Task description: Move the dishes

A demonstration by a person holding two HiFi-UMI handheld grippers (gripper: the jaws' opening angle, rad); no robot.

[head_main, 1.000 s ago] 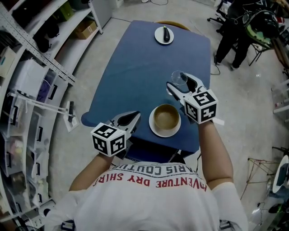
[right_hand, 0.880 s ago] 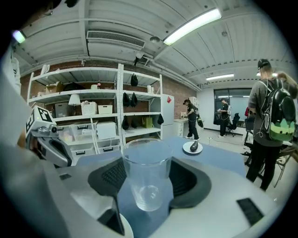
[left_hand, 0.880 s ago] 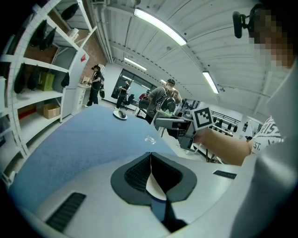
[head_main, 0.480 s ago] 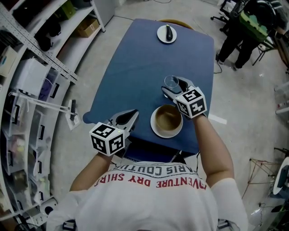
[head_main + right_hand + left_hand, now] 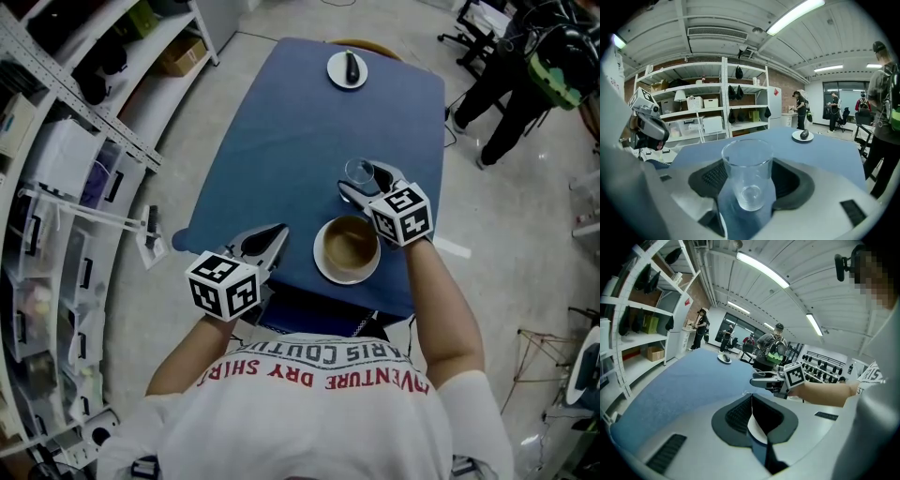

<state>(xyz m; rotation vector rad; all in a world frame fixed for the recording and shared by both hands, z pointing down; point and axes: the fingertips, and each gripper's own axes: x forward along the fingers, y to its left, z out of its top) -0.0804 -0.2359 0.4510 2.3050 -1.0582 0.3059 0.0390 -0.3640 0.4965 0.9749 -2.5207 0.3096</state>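
Note:
A clear empty glass [image 5: 359,172] stands upright between the jaws of my right gripper [image 5: 364,181], which is shut on it just beyond the bowl. The right gripper view shows the same glass [image 5: 747,173] filling the gap, with the blue table [image 5: 281,141] under it. A tan bowl [image 5: 349,244] sits on a white plate [image 5: 323,269] near the table's front edge. At the table's near left corner my left gripper [image 5: 277,234] is shut and holds nothing; its jaws meet in the left gripper view [image 5: 751,401]. A small white plate with a dark object [image 5: 347,68] lies at the far end.
Shelving [image 5: 66,112] with boxes lines the left side, and a white stand [image 5: 147,234] leans beside the table. A person in dark clothes [image 5: 511,84] stands at the far right. A chair back [image 5: 361,45] shows past the table's far end.
My right gripper has shifted left with the glass, closer in line with the bowl, then held about still. The left gripper has stayed where it was.

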